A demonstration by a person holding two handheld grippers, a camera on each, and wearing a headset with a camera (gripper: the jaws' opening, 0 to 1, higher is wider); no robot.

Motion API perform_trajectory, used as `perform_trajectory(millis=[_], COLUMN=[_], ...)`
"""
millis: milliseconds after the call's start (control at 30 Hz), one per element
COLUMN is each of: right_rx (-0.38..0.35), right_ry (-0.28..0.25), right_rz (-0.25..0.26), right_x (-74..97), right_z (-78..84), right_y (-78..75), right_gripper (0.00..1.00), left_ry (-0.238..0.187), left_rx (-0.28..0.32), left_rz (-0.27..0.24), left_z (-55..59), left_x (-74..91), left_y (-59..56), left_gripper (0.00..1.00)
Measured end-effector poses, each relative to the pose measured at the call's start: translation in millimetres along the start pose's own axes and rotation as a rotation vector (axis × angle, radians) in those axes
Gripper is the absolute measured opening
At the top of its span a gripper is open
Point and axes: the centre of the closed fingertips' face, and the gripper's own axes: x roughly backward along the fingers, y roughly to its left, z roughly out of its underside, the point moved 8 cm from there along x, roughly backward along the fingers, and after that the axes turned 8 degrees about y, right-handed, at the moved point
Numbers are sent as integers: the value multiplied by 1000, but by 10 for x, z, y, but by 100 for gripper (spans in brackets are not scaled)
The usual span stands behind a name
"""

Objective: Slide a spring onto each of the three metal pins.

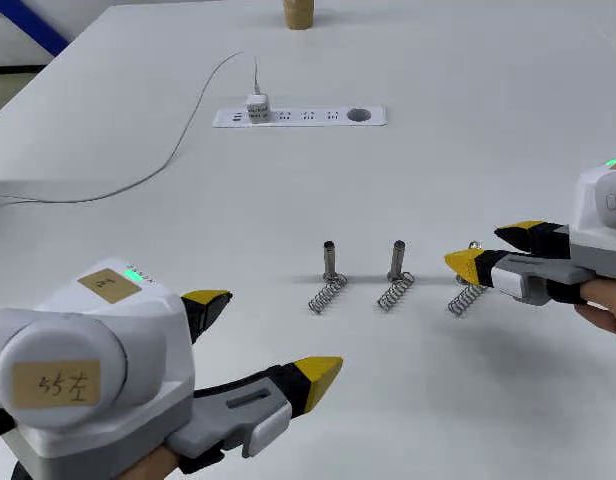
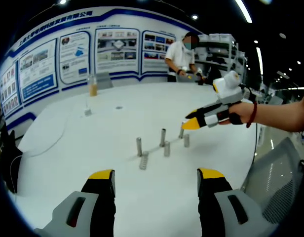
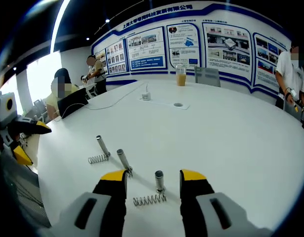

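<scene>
Three short metal pins stand upright in a row on the white table: left pin (image 1: 329, 260), middle pin (image 1: 397, 258), right pin (image 1: 474, 246). A loose spring lies in front of each: left spring (image 1: 327, 293), middle spring (image 1: 395, 291), right spring (image 1: 467, 298). My right gripper (image 1: 490, 250) is open with its yellow tips around the right pin (image 3: 159, 180), above that pin's spring (image 3: 149, 199). My left gripper (image 1: 265, 338) is open and holds nothing, low at the near left, well short of the pins (image 2: 163, 137).
A white power strip (image 1: 298, 116) with a plugged-in charger and a cable (image 1: 178, 150) lies farther back. A cup (image 1: 299, 12) stands at the far edge. People stand and sit around the table's far sides (image 3: 95, 74).
</scene>
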Motion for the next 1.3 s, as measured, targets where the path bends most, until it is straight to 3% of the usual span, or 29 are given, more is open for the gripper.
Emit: perform_trajectory(millis=[267,700,1300], right_rx=[1,18,34], right_ry=[-9,-22,-22], right_rz=[-12,-43,-71], right_x=[91,153,164], right_z=[-4,-34,-30], right_y=[11,41,85], right_gripper=[45,49,51], left_ry=[8,18,106], left_rx=[-15,-39,-54], left_rz=[-20,-12,20], left_z=[-7,-28,100], left_x=[-168,-515,-941], left_y=[114,268,382], left_gripper=[60,47,33])
